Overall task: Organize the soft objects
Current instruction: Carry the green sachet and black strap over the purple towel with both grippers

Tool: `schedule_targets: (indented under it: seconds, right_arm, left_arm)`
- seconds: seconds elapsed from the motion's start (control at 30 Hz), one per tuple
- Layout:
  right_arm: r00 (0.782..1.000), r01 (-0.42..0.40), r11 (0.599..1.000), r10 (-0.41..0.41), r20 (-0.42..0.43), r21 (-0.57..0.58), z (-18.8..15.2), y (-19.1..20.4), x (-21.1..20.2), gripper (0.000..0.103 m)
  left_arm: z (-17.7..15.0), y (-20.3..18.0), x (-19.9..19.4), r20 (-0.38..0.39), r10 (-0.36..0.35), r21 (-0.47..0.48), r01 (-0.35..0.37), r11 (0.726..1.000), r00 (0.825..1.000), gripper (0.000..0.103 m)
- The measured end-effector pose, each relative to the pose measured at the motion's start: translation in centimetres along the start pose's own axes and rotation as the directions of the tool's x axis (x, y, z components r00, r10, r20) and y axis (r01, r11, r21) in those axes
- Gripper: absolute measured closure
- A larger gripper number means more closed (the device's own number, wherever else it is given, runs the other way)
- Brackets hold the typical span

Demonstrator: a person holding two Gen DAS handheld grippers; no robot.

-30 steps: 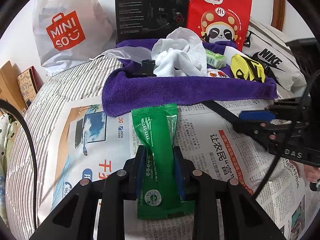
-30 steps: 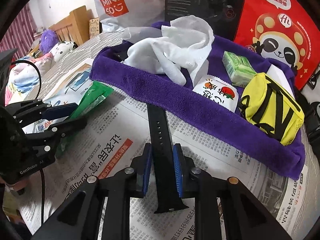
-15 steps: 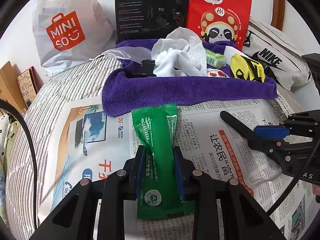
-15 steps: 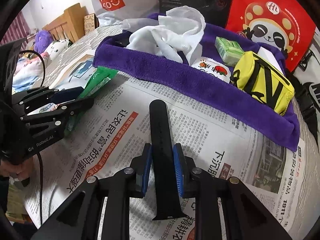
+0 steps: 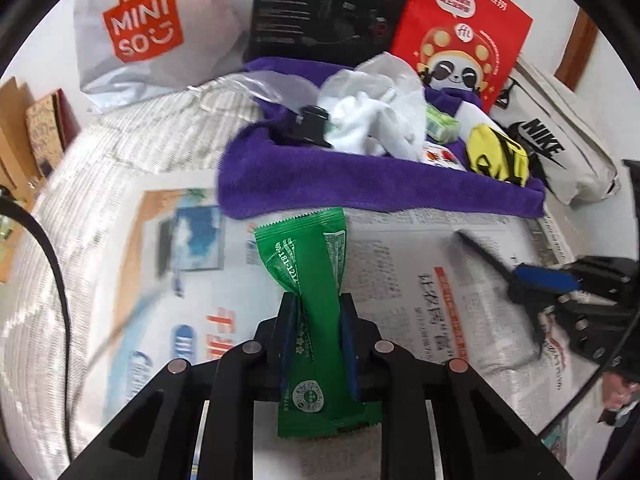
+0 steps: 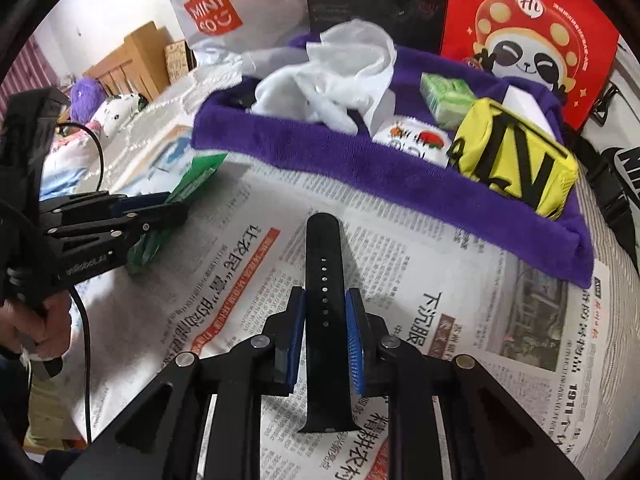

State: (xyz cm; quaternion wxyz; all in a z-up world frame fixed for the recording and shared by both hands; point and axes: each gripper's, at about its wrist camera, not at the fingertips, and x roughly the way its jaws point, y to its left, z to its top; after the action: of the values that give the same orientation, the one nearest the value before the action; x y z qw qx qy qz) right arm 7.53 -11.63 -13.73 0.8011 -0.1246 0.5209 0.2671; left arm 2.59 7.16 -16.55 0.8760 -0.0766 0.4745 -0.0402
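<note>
My left gripper (image 5: 316,320) is shut on a green sachet (image 5: 310,280), held just above the newspaper in front of the purple towel (image 5: 360,192). My right gripper (image 6: 325,312) is shut on a black watch strap (image 6: 325,280), lifted off the newspaper. The towel (image 6: 320,148) holds a white cloth (image 6: 332,72), a green packet (image 6: 448,96), a yellow pouch (image 6: 516,160), a white sachet (image 6: 416,140) and a black object (image 5: 312,128). The right gripper shows at the right of the left wrist view (image 5: 532,280); the left gripper shows at the left of the right wrist view (image 6: 160,212).
Newspaper (image 6: 240,272) covers a striped bed (image 5: 80,184). Behind the towel stand a Miniso bag (image 5: 144,28), a black box (image 5: 332,4) and a red panda bag (image 5: 460,36). A white Nike bag (image 5: 560,148) lies at the right. Wooden furniture (image 6: 132,60) is at the far left.
The right gripper has drawn the strap back from the towel and lifted it. The left gripper has raised the green sachet and tilted it a little.
</note>
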Motion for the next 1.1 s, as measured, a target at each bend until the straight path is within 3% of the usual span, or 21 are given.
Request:
schedule_targets:
  seconds: [0.3, 1.1]
  right_arm:
    - [1.000, 0.024, 0.999, -0.025, 0.009, 0.020, 0.4, -1.4, -1.8, 0.083]
    - [0.996, 0.023, 0.996, -0.030, 0.080, 0.089, 3.0, -3.5, -5.1, 0.083]
  left_arm:
    - [0.5, 0.6, -1.6, -0.011, 0.007, 0.011, -0.007, 1.000, 1.000, 0.083]
    - [5.4, -1.5, -5.4, 0.077, -0.046, 0.064, 0.041, 0.997, 0.996, 0.083]
